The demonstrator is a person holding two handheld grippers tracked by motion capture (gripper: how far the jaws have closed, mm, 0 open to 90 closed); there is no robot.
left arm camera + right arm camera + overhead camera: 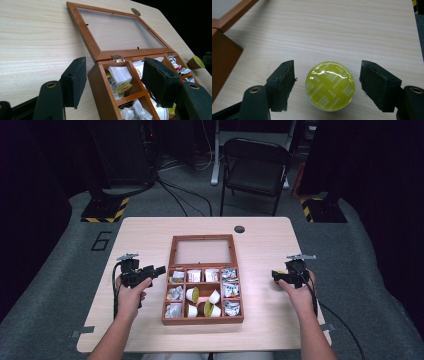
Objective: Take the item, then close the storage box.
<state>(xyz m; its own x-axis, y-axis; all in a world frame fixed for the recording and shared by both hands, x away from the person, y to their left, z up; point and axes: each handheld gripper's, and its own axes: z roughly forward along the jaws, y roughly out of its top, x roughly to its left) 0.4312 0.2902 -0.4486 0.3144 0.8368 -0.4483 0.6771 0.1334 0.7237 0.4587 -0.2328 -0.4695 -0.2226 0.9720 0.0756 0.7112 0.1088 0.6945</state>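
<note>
Right now you are holding your right claw (325,87) wide open, its two black jaws standing either side of a yellow-lidded capsule (330,85) without touching it. That capsule is sitting lid-up on the bare bench (337,30), between the jaws, and its foil is printed with the word CAPPUCCINO. Beyond the claw's left jaw in the right gripper view, a corner of the wooden box (222,60) is showing, well apart from the capsule.

Your left claw (113,82) is also gaping open and gripping nothing. Its jaws are straddling the near corner of the box (102,85), one pad hanging outside the box wall over the bench, the other hovering above the compartments. Under that claw, crumpled white packets (120,77) are lying in the nearest compartments. Past the claw, the glass-paned lid (112,30) is lying flung back flat on the bench, hinged to the box's far edge.

From the high view, your hands are resting on either side of the box (202,320), whose middle cells are holding several white and yellow capsules (204,302), with packets filling the outer cells.
</note>
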